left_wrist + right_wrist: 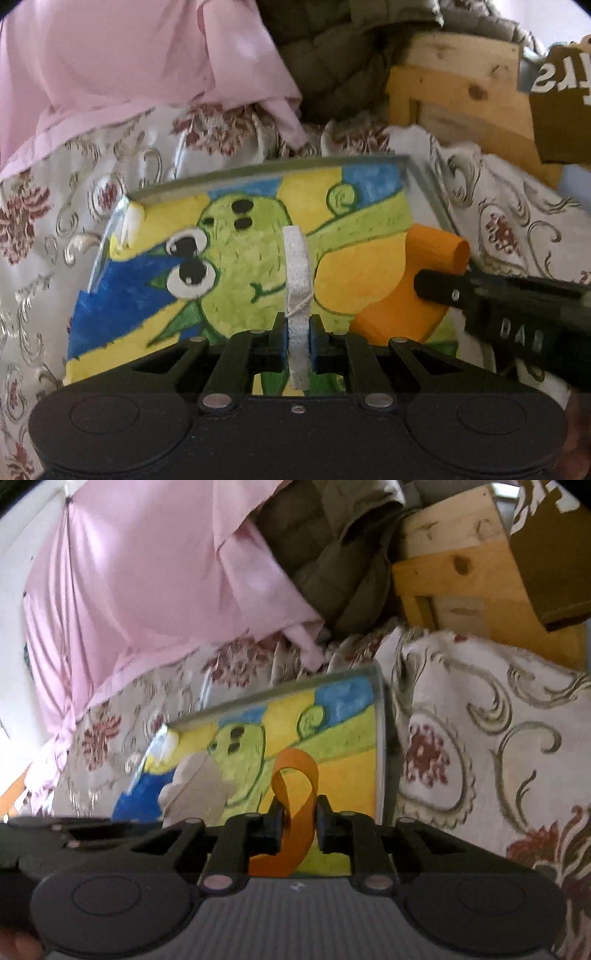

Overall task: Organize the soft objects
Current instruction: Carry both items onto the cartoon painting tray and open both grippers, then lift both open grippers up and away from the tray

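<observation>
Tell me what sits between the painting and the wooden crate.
In the right wrist view, only the floral cloth lies between the painting and the crate. The left wrist view shows the same.

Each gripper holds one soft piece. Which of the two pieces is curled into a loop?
The orange felt strip in the right gripper is looped over itself. The white sparkly foam piece in the left gripper is a flat slab seen edge-on.

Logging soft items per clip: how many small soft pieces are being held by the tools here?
2. A white piece in the left tool; an orange piece in the right tool. Others may be hidden.
</observation>
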`<state>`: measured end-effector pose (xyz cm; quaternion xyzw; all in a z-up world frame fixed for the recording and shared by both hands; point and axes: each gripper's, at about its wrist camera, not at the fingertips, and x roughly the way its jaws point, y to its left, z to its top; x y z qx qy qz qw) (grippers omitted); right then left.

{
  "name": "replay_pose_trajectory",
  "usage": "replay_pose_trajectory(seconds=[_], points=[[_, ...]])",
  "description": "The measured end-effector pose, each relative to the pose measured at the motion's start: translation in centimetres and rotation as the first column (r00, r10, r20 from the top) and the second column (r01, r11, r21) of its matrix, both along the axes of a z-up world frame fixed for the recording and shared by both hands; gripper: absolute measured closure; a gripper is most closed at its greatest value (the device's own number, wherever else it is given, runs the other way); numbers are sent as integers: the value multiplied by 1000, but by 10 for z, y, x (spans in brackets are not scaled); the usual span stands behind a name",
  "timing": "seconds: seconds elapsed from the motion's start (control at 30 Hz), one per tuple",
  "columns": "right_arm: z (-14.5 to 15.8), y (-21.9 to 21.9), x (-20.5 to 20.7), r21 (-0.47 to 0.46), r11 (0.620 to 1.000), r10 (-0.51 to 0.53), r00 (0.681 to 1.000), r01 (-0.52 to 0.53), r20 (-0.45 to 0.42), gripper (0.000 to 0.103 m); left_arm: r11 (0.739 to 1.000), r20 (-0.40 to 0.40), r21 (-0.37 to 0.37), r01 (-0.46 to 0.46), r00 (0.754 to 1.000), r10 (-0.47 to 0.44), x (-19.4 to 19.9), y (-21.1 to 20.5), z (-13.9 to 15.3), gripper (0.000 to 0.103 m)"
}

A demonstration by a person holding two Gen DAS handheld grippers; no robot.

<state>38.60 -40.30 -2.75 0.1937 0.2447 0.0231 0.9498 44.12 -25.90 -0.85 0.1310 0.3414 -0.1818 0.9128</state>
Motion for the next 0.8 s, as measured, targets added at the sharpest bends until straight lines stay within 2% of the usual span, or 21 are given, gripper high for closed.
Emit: replay_pose_trajectory(seconds=[0.1, 0.3, 0.37, 0.4, 0.47, 0.53, 0.7, 0.8], points=[[-6, 2, 2, -4, 1000, 9, 1000, -9, -25, 83, 1000, -26, -12, -13, 1000, 13, 3, 2, -5, 91], [-15, 8, -1, -5, 1000, 12, 999, -12, -49, 62, 997, -90, -37, -67, 994, 63, 11, 10, -12, 89], [-14, 8, -3, -3, 1000, 11, 999, -11, -46, 56, 997, -114, -33, -65, 992, 61, 11, 12, -12, 84], [-13, 8, -4, -1, 1000, 13, 999, -13, -46, 48, 997, -115, -35, -70, 991, 66, 11, 13, -11, 81], [-9, 7, -6, -2, 1000, 10, 999, -10, -39, 41, 995, -104, -48, -93, 991, 87, 8, 16, -6, 76], [-2, 6, -10, -9, 1000, 7, 1000, -7, -19, 31, 990, -95, -71, -118, 989, 111, 3, 20, 1, 65], [19, -4, -33, -30, 999, -37, 999, 38, 40, 20, 988, -49, -70, -138, 990, 135, -14, 27, 22, 53], [32, -10, -52, -33, 998, -56, 997, 58, 62, 16, 980, -26, -108, -167, 986, 165, -29, 36, 38, 47]])
